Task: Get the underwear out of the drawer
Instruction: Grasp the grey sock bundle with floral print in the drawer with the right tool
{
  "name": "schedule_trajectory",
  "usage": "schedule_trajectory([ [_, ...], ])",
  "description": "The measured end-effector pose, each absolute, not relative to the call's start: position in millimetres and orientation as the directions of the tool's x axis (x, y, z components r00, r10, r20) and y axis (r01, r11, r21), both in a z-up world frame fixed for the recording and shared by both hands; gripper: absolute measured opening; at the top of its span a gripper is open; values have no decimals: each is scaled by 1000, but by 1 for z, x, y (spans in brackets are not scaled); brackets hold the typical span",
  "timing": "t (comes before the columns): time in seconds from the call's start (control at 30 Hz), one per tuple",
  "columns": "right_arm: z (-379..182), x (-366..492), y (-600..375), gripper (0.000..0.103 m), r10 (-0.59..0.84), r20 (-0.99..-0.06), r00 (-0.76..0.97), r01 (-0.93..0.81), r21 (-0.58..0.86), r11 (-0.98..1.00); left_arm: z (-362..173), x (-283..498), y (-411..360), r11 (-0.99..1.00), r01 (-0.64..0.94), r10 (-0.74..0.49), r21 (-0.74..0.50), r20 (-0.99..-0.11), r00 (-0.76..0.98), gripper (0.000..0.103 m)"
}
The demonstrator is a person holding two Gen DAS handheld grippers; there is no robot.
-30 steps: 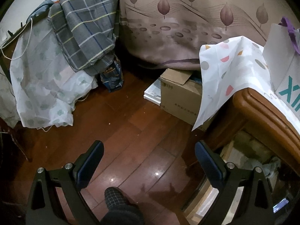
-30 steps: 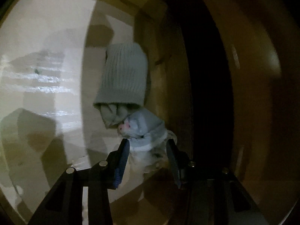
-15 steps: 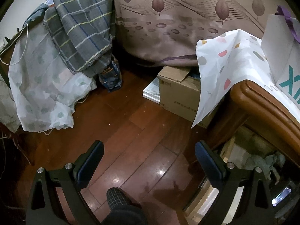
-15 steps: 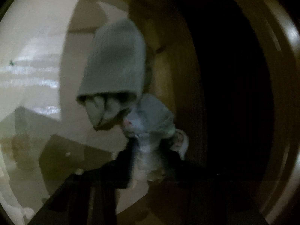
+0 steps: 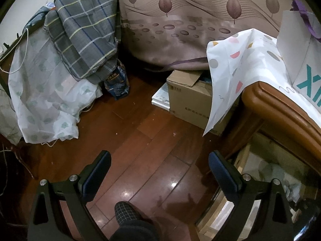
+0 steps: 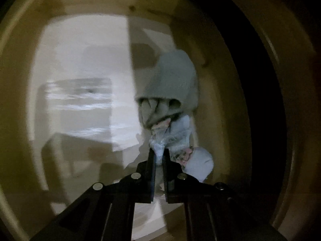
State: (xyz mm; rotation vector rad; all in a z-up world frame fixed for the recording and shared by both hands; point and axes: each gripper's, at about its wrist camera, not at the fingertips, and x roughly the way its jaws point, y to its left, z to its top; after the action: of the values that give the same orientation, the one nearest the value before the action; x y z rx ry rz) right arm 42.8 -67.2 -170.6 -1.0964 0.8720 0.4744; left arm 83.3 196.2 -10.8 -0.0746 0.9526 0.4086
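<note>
In the right wrist view my right gripper (image 6: 158, 152) is shut on a fold of pale blue underwear (image 6: 176, 138) with a lacy pink-patterned edge, inside the open wooden drawer (image 6: 84, 92). The cloth is pulled up into a peak between the pads. A rolled grey-green ribbed garment (image 6: 170, 86) lies just beyond it, against the drawer's right wall. In the left wrist view my left gripper (image 5: 159, 170) hangs open and empty over the dark wooden floor (image 5: 140, 140). The drawer's open corner (image 5: 266, 170) shows at the lower right there, with pale cloth inside.
A cardboard box (image 5: 188, 100) and a dotted white sheet (image 5: 236, 64) stand by the brown cabinet top (image 5: 280, 110). Plaid cloth (image 5: 86, 26) and a white cover (image 5: 44, 92) drape at left. A person's checked slipper (image 5: 126, 212) is below the left gripper.
My right gripper closed from open around the underwear to shut on it, then drew back and up, lifting the cloth. The left gripper stayed put, open.
</note>
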Motion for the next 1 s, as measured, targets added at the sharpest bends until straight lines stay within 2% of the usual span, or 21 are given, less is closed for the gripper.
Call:
schedule_trajectory([
  [0.03,-167,35,-64,8,-60,-794,605,-719,-578,387,-11,83,196,922,-371,306,115,-804,510,97],
  [0.1,-160,26,-63,23,-44,-776,629,-710,-597,374,-11,83,196,922,-370,303,113,-806,508,97],
  [0.13,-157,22,-67,43,-39,-772,634,-705,-599,380,-11,83,196,923,-368,298,108,-808,509,97],
  [0.17,-151,20,-69,55,-17,-770,638,-704,-592,392,-11,83,195,925,-366,294,106,-808,510,97],
  [0.3,-134,22,-79,60,13,-792,610,-708,-538,457,-10,82,192,925,-362,299,112,-803,515,97],
  [0.57,-156,68,-103,64,-1,-844,536,-729,-463,504,-11,84,191,929,-352,290,111,-809,511,97],
  [1.0,-172,110,-102,65,62,-892,448,-744,-333,579,-17,87,186,938,-329,268,107,-826,496,97],
])
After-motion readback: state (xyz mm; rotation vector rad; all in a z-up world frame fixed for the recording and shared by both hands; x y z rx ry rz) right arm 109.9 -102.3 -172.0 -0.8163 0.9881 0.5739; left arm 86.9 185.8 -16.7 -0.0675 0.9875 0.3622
